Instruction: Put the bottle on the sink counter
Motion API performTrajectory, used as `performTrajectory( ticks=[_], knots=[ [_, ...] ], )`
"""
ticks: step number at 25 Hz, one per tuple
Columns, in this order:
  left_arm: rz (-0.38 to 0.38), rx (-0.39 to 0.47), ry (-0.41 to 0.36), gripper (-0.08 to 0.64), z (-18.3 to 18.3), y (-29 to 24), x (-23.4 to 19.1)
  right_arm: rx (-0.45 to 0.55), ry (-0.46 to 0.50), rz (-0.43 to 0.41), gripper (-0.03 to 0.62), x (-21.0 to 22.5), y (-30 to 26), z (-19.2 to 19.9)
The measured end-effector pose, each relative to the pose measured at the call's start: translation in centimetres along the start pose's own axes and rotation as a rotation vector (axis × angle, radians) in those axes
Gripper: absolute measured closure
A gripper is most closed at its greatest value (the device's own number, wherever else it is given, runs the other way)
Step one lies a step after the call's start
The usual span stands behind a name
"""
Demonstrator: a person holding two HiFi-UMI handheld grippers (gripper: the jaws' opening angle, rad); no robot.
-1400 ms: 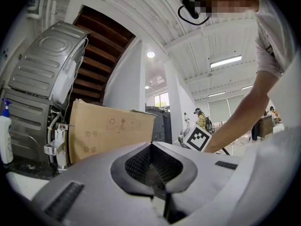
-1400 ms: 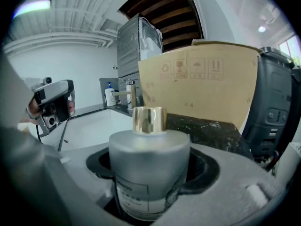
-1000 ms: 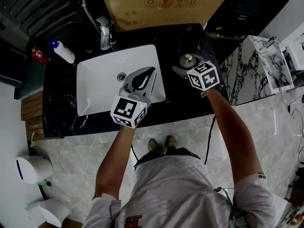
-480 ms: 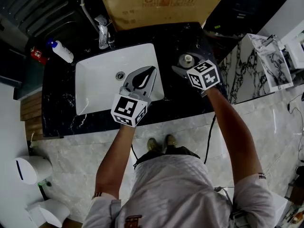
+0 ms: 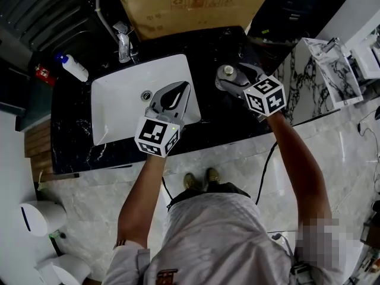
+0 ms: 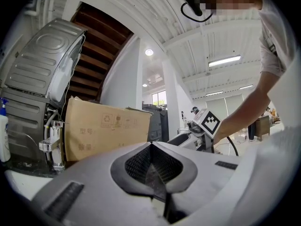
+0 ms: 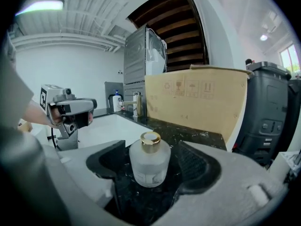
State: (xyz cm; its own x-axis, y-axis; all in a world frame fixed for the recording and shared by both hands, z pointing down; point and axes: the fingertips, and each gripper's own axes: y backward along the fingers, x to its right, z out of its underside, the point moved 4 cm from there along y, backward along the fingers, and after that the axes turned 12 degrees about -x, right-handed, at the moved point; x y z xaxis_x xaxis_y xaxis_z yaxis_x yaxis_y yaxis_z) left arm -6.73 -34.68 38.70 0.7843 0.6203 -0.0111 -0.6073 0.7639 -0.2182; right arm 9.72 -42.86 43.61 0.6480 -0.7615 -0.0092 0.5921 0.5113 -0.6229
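A small frosted glass bottle [image 5: 228, 71] with a gold cap stands upright on the black marble sink counter [image 5: 208, 46], right of the basin. My right gripper [image 5: 236, 79] is open, its jaws on either side of the bottle [image 7: 149, 161] with a gap on each side and the counter [image 7: 188, 133] beneath. My left gripper [image 5: 174, 97] hovers over the white sink [image 5: 119, 100], shut and holding nothing; in its own view the left gripper [image 6: 153, 173] has its jaws pressed together.
A chrome faucet [image 5: 123, 40] stands behind the basin. A large cardboard box [image 5: 190, 5] lines the counter's back edge. A white bottle with a blue top [image 5: 72, 67] lies at the far left corner. A marbled panel [image 5: 332, 76] stands to the right.
The right gripper has drawn back slightly towards the person and to the right, with the bottle left standing on the counter. The left gripper has stayed over the sink.
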Motion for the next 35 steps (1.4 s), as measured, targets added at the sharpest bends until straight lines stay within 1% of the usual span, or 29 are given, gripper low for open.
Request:
performTrajectory(
  ticks=[7, 10, 13, 15, 17, 21, 25, 27, 32, 35],
  knots=[
    [0.008, 0.016, -0.025, 0.561, -1.4, 1.3, 0.5, 0.115, 0.0, 0.001, 0.253, -0.9, 5.2, -2.1],
    [0.014, 0.031, -0.034, 0.56, -2.5, 2.2, 0.8, 0.179, 0.004, -0.007, 0.255, -2.1, 7.3, -3.5],
    [0.024, 0.053, -0.026, 0.56, -3.8, 3.2, 1.4, 0.263, 0.009, -0.024, 0.263, -3.9, 9.5, -4.9],
    [0.034, 0.069, -0.019, 0.561, -4.8, 3.9, 2.0, 0.328, 0.013, -0.039, 0.298, -5.5, 11.0, -6.0],
    [0.047, 0.089, -0.016, 0.561, -5.8, 4.5, 2.7, 0.391, 0.013, -0.051, 0.361, -7.0, 12.4, -7.0],
    [0.07, 0.117, -0.02, 0.561, -7.9, 5.8, 4.1, 0.496, 0.026, -0.059, 0.447, -9.5, 14.7, -8.6],
    [0.082, 0.142, -0.04, 0.56, -9.2, 6.6, 5.0, 0.568, 0.091, -0.03, 0.555, -11.6, 16.3, -9.7],
    [0.089, 0.154, -0.047, 0.56, -9.8, 7.0, 5.4, 0.596, 0.114, -0.015, 0.59, -12.3, 16.9, -10.0],
    [0.091, 0.181, -0.063, 0.561, -10.7, 8.1, 6.3, 0.63, 0.167, 0.014, 0.591, -14.1, 17.6, -10.1],
    [0.092, 0.189, -0.074, 0.561, -10.9, 8.6, 6.9, 0.633, 0.179, 0.019, 0.591, -15.2, 17.4, -9.7]
  ],
)
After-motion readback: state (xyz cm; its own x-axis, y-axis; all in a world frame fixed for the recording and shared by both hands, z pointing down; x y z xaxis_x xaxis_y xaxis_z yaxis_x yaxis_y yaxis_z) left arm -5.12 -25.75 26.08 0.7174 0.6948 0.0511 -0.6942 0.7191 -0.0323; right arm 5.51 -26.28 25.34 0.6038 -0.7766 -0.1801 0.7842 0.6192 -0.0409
